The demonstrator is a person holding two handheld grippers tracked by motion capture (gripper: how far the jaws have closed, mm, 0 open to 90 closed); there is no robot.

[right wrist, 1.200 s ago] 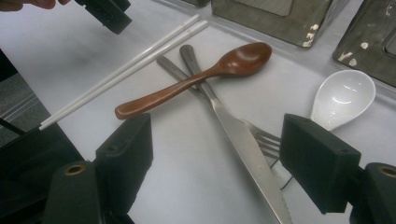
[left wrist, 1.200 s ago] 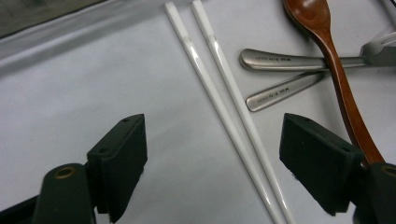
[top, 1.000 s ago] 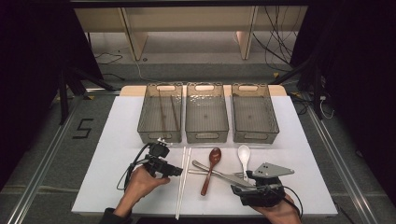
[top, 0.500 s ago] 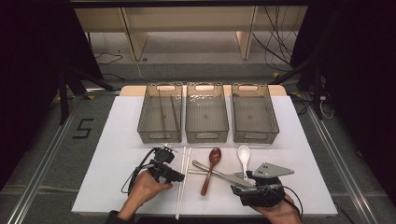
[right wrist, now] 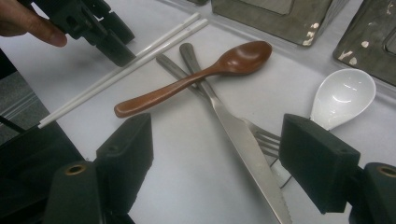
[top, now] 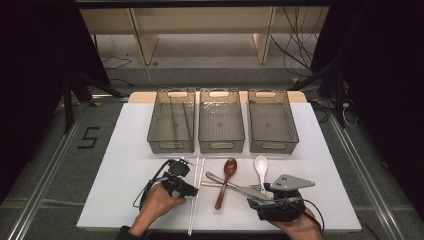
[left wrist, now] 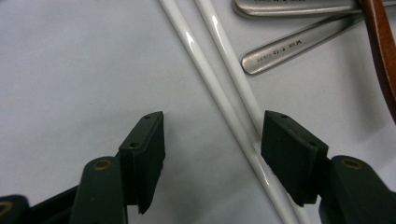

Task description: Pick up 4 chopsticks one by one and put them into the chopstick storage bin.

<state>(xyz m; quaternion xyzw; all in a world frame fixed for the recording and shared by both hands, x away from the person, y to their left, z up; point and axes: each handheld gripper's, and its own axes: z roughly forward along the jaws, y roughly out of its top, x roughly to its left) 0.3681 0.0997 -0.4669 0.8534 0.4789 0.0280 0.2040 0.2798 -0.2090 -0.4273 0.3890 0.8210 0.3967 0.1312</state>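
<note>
On the table (top: 125, 150): white top, 3 smoky clear bins in a row at the far side, cutlery laid out near the person.
Left bin (top: 171, 121): holds 2 dark sticks lying lengthwise.
Middle bin (top: 221, 121): nothing visible inside.
Right bin (top: 272, 121): nothing visible inside.
White chopsticks (top: 195, 192): 2, lying side by side, running from near the left bin toward the person; in the left gripper view (left wrist: 219, 88) they cross diagonally between the jaws.
Left gripper (top: 184, 187): held low over the table just left of the chopsticks; its own view (left wrist: 210, 154) shows the jaws spread wide, nothing gripped, the right jaw over the chopsticks, the left jaw over bare table.
Left hand (top: 157, 202): wrapped around the gripper body, cable looping off to the left.
Wooden spoon (top: 226, 181): brown, bowl toward the bins, handle lying across the knife and fork handles (right wrist: 191, 79).
Knife (right wrist: 238, 135): steel, serrated blade pointing toward the right gripper.
Fork (right wrist: 264, 139): tines beside the knife blade, handle crossing under it.
White spoon (top: 261, 167): ceramic, right of the wooden spoon, bowl toward the bins (right wrist: 343, 95).
Right gripper (top: 257, 200): near the table's front edge, grey plate on top; its view (right wrist: 219, 154) shows the jaws released and wide, the knife blade between them, untouched.
Right hand (top: 300, 227): holding the gripper from behind.
</note>
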